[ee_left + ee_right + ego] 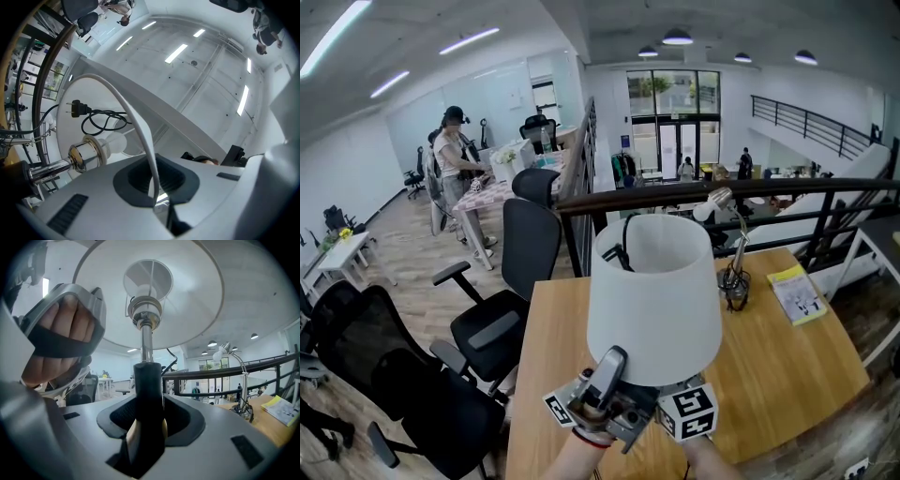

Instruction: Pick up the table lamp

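The table lamp hangs lifted above the wooden table [787,366], and its white shade [654,291] fills the middle of the head view. My left gripper [605,370] points steeply up, shut on the shade's lower rim [140,136]. The left gripper [154,187] view looks inside the shade at the bulb [110,143], the chrome socket [86,157] and the black cord with its plug [93,115]. My right gripper [147,427] lies about level, shut on the lamp's black stem [149,399] under the shade [187,296]. In the head view the right gripper [675,398] is mostly hidden below the shade.
A chrome desk lamp [733,272] stands at the table's far side, with a yellow booklet [797,292] to its right. Black office chairs [502,309] crowd the table's left edge. A dark railing [769,192] runs behind. A person [450,150] stands far back left.
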Demonstrator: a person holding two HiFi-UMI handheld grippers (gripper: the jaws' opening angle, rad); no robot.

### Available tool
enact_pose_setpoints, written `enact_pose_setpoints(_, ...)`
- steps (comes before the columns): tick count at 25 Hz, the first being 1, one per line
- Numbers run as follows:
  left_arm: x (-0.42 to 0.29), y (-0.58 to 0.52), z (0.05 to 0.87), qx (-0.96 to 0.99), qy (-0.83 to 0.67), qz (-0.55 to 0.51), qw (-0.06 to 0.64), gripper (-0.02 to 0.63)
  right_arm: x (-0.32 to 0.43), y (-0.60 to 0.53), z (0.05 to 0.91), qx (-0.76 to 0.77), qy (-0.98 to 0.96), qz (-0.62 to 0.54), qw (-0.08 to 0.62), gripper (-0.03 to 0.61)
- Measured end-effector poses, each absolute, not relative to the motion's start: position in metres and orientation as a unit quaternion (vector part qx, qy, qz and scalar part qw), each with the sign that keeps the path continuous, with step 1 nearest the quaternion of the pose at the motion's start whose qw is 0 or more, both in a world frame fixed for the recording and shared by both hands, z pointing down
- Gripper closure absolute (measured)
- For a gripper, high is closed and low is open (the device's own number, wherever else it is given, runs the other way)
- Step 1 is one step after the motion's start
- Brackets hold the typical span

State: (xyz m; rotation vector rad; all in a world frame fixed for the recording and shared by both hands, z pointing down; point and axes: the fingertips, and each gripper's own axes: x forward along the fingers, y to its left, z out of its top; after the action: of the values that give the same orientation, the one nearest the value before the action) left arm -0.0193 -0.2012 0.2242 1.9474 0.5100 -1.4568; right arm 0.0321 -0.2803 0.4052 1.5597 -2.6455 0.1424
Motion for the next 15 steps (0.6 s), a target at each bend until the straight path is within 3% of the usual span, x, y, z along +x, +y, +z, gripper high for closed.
enact_pose_setpoints(15, -0.029, -0.197, 0.215, 0.742, 0.205, -0.557, 0.311, 0.604, 0.026, -0.282, 0.392, 0.512, -0.858, 0.028, 0.032, 0.407)
